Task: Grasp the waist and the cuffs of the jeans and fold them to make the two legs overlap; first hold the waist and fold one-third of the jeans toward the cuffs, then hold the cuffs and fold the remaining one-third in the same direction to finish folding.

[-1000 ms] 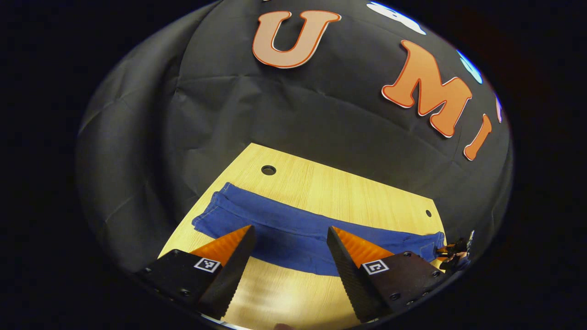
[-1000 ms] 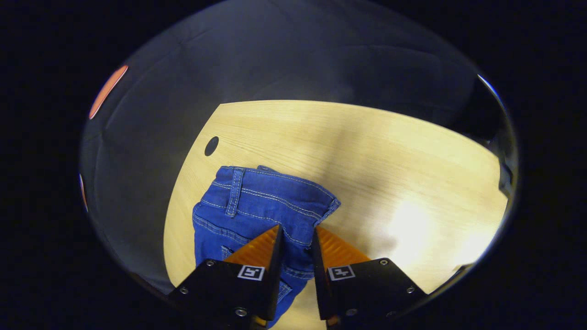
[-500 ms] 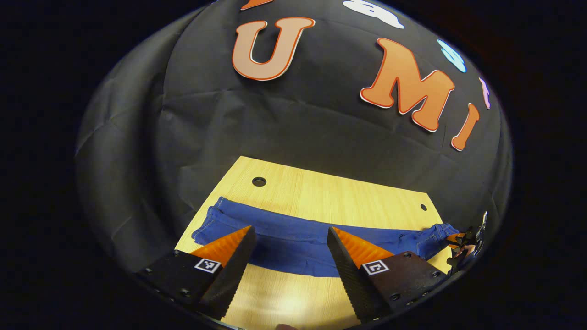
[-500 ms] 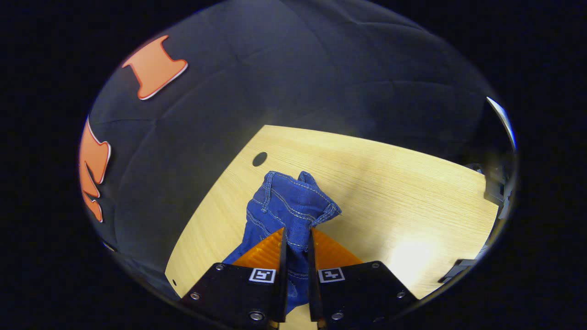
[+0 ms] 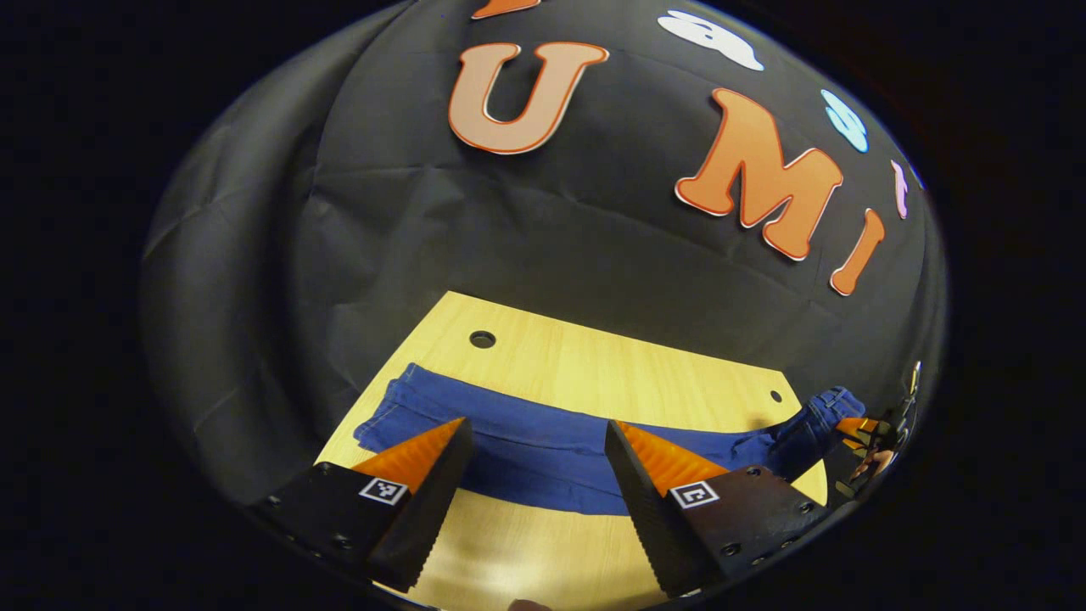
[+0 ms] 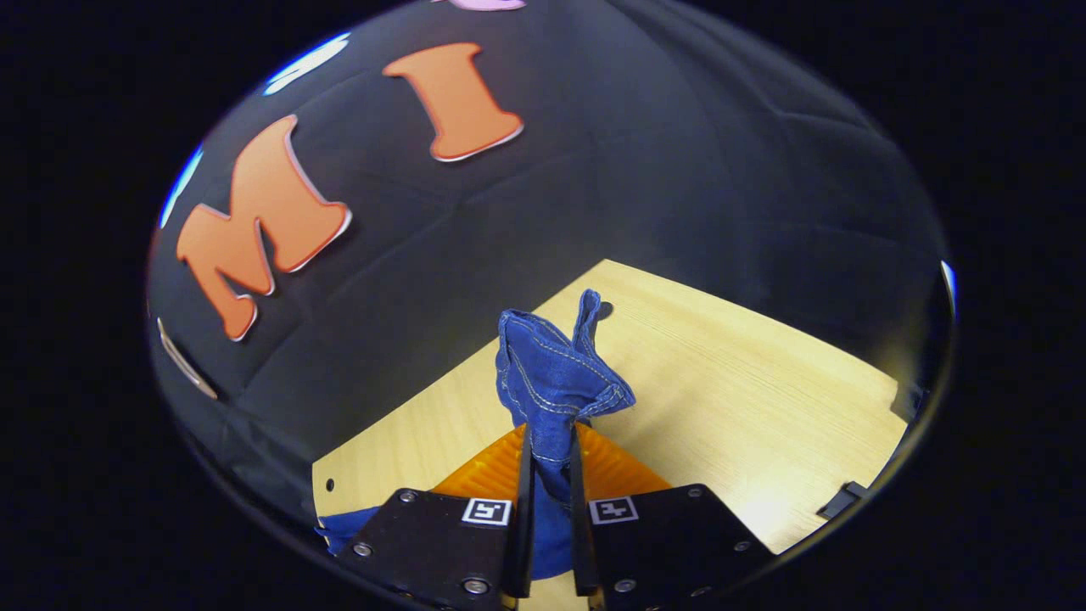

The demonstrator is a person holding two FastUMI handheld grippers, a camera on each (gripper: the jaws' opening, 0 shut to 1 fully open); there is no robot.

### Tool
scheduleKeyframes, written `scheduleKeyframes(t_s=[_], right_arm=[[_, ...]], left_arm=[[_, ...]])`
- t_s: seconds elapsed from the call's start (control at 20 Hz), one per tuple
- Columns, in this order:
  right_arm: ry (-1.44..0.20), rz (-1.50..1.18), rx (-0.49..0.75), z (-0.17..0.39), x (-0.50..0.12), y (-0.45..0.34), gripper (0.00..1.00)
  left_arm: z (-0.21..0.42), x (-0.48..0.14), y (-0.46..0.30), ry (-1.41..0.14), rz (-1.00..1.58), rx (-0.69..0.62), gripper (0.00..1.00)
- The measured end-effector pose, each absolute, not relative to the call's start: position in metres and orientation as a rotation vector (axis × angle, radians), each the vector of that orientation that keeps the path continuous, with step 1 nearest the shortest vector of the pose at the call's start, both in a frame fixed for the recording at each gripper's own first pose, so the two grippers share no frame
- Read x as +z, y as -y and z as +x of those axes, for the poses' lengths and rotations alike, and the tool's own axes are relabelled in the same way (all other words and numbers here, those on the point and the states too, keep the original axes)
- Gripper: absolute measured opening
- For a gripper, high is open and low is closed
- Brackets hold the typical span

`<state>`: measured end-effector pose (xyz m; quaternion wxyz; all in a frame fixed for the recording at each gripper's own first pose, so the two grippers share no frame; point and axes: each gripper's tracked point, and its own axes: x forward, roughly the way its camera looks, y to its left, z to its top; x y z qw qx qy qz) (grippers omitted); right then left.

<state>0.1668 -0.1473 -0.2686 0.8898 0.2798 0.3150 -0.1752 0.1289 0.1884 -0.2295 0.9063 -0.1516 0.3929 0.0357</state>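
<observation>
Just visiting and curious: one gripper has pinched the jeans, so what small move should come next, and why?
Probably carry the waist toward the cuffs: the right hand-held gripper is shut on it and has it lifted, while the jeans lie flat under the open left hand-held gripper.

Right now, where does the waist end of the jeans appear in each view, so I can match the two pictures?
Left gripper view: the jeans waist is at the far right edge, lifted off the table, held by the right hand-held gripper.
Right gripper view: the waist sits bottom centre, bunched upright between that hand-held gripper's fingers.
Shared landmark: the small hole in the tabletop beside the waist.
</observation>
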Motion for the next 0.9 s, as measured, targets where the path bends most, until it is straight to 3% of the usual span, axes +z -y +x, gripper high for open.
scheduleKeyframes(t_s=[0.45,0.9], right_arm=[[-0.645,0.399,-0.077,0.212,-0.234,-0.025,0.19],[-0.783,0.225,0.103,0.197,-0.302,-0.148,0.20]], left_arm=[[0.109,-0.261,-0.262,-0.832,-0.380,0.198,0.96],[0.097,-0.306,-0.300,-0.901,-0.474,0.269,0.96]])
